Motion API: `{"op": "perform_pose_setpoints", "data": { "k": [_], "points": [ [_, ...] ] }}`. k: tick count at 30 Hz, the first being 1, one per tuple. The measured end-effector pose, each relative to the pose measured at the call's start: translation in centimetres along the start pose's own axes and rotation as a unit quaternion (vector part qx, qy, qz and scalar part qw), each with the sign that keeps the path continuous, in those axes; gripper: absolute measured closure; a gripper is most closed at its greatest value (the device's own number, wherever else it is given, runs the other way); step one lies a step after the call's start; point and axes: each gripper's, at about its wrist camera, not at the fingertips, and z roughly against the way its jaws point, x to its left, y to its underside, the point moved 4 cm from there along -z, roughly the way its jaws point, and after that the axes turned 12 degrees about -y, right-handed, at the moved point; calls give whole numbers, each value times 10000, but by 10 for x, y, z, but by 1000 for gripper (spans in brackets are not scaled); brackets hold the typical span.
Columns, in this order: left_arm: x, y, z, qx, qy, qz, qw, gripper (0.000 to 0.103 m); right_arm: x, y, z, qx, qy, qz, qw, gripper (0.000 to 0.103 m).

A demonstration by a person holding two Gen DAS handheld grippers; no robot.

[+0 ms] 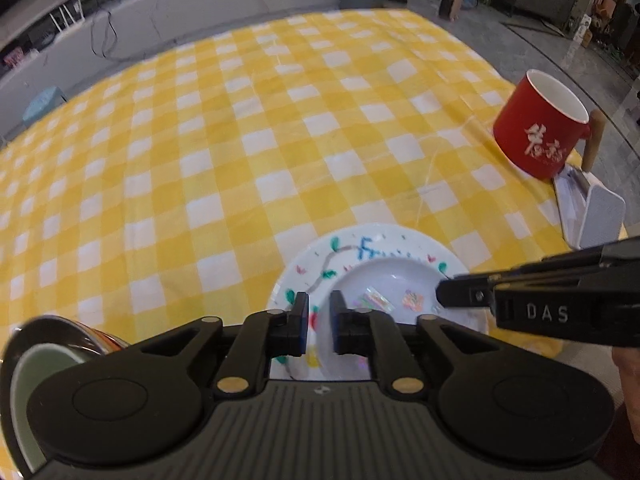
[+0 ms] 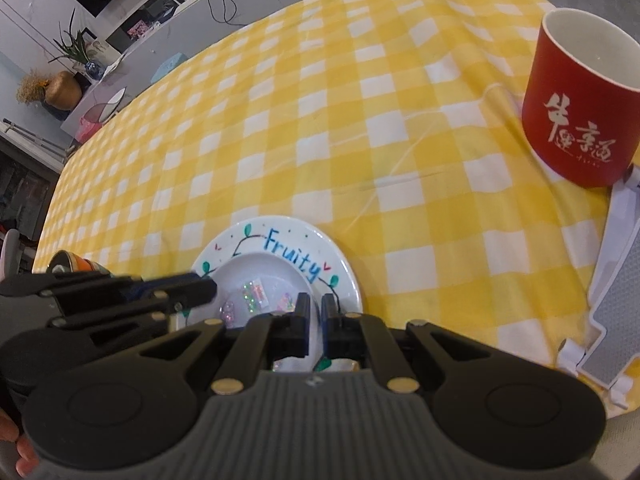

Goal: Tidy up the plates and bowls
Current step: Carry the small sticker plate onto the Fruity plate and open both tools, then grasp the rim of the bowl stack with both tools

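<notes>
A white "Fruity" plate lies on the yellow checked table near the front edge, with a smaller white bowl resting in it. My left gripper is shut on the left rim of the bowl. My right gripper is shut on the right rim of the bowl, above the plate. Each gripper shows in the other's view, the right one and the left one. A stack of bowls, dark over pale green, sits at the left.
A red mug with white characters and a wooden handle stands at the right, also in the right wrist view. A white box-like object lies beside it at the table's right edge. Yellow checked cloth covers the table.
</notes>
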Motion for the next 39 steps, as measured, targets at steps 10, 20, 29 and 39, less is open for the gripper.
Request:
{"op": "perform_pose_setpoints", "data": {
  "k": [10, 20, 29, 39],
  "points": [
    [39, -13, 49, -721, 40, 596, 9956, 54, -2, 1, 30, -610, -152, -161, 9979, 60],
    [130, 15, 120, -1040, -271, 1350, 9850, 19, 76, -3, 43, -732, -1092, 271, 9910, 10],
    [179, 73, 84, -129, -698, 1563, 9852, 22, 151, 13, -16, 165, -1252, 300, 9915, 10],
    [197, 81, 19, 613, -76, 2404, 9687, 29, 158, 30, -74, 763, -1180, 310, 9896, 45]
  ]
}}
